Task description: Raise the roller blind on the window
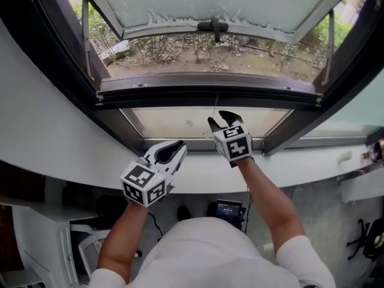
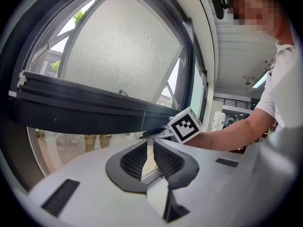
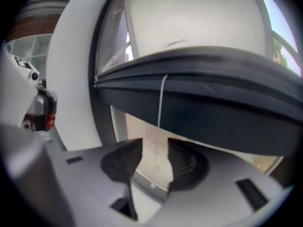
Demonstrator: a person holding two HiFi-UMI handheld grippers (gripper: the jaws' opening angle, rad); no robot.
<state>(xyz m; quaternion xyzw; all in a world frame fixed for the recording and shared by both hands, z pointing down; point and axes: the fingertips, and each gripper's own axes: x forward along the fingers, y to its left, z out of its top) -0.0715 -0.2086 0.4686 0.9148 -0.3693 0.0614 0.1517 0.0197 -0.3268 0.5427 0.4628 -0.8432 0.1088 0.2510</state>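
While the head view takes in both tools at once, each gripper view resolves only its own jaws.

**Head view.** The left gripper [image 1: 177, 147] sits at lower centre-left over the white sill [image 1: 300, 161]. The right gripper [image 1: 217, 119] lies higher, at frame centre, directly below the dark transom bar [image 1: 204, 95]. A thin white blind cord [image 1: 215, 104] drops from that bar to the right gripper's tips. The tilted-out sash [image 1: 210, 5] fills the top of the frame. Whether the cord lies inside the jaws is not settled in this view.

**Right gripper view.** The right gripper [image 3: 155, 146] is released, its jaws well apart. The blind cord [image 3: 161, 103] runs down the middle of the frame from the bar into the gap between them, and neither pad presses it.

**Left gripper view.** The left gripper [image 2: 148, 143] has its jaws narrowly parted, with only daylight in the slit. Just above and right of them, the right gripper [image 2: 154, 134] shows side-on with its marker cube [image 2: 185, 125]. The blind cord [image 2: 144, 119] descends to its tips, and a bare forearm [image 2: 236, 131] reaches in from the right of the frame.

Blind fabric cannot be told apart from the panes in any view.
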